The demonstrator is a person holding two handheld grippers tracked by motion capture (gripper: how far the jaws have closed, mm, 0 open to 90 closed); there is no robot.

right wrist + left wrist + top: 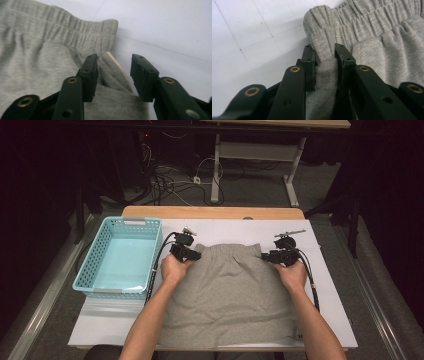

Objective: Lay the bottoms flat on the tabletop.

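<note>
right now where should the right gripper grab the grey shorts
Take the grey shorts at the right end of the elastic waistband, coming in from the side edge. There the fabric bunches into a raised fold that already sits between the open jaws of the right gripper.

This looks like a lab or recording room, not a home. The worktable (330,320) is covered with white sheets over a wooden top, set up as a staged bench. Beyond the left gripper (192,254), past the table's far edge, a tangle of cables (170,182) and a power strip (197,180) lie on grey carpet beside the metal legs of a second desk (292,182). Dark surroundings close in on both sides.
</note>
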